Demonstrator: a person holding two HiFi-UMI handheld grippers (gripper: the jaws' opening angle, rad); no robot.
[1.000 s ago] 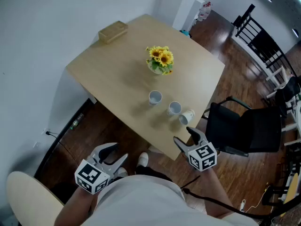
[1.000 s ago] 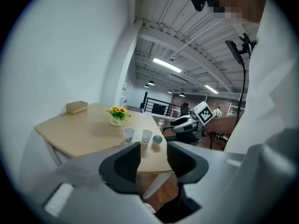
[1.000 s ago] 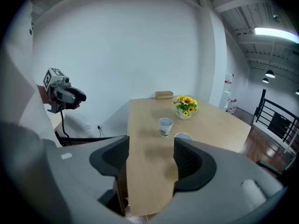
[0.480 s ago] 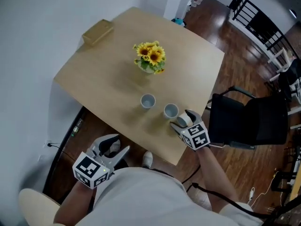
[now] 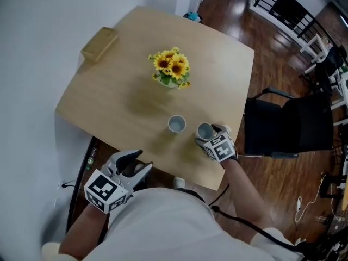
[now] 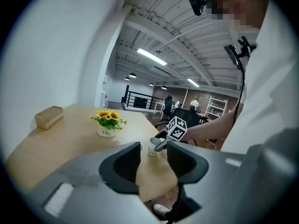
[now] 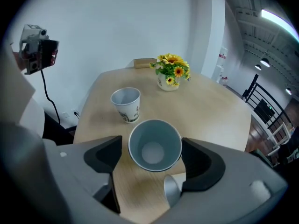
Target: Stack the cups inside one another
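- The first pickup seemed to be in hand: the right tool (image 5: 213,138), its jaws having just opened wide, straddled an upright paper cup (image 7: 154,146) without pressing on it.
- A tipped cup (image 7: 172,190) lay just beside it, and a third cup (image 7: 126,102) stood farther in on the desk (image 5: 136,102).
- The next move probably called for closing gently and then lifting straight up.
- The left tool (image 6: 153,146) hung open and empty over the desk's near edge.
- The cups sat near that edge, while the sunflower pot (image 5: 170,69) stood well apart.
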